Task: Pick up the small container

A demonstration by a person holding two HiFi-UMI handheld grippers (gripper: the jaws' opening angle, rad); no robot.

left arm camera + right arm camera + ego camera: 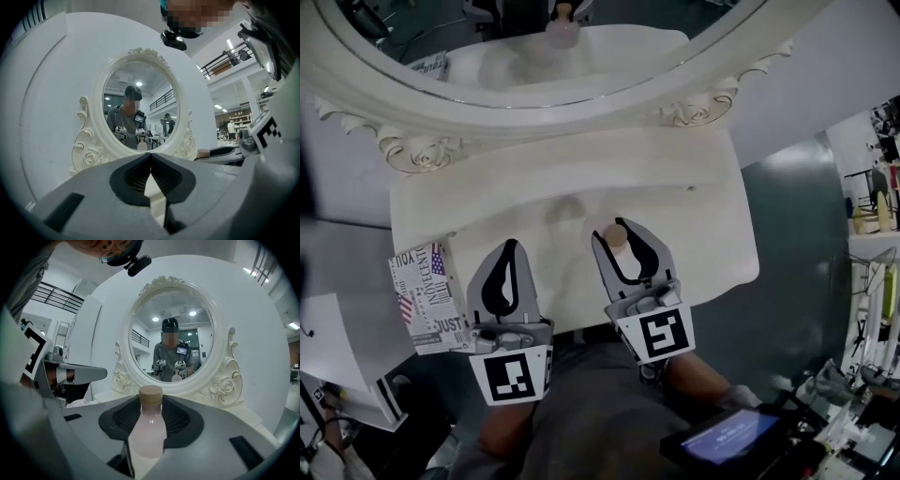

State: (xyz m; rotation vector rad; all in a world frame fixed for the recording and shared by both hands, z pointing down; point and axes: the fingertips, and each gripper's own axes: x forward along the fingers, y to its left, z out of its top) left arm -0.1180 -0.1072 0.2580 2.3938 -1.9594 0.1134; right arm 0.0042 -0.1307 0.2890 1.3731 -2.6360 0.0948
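A small pale pink bottle (148, 432) with a tan cap stands upright between the jaws of my right gripper (150, 416), whose pads press on its sides. From the head view its cap (616, 234) shows at the tips of the right gripper (615, 240), over the white dressing table (694, 225). Whether the bottle rests on the tabletop I cannot tell. My left gripper (510, 247) hovers just to the left, jaws shut with nothing between them. In the left gripper view its tips (150, 155) meet, and the right gripper (225, 151) shows at the right.
An oval mirror in a carved white frame (422, 145) stands along the table's back edge. A printed box (427, 295) lies at the table's front left corner. A lit screen (727, 439) is at the lower right, and shelving (872, 281) stands at the far right.
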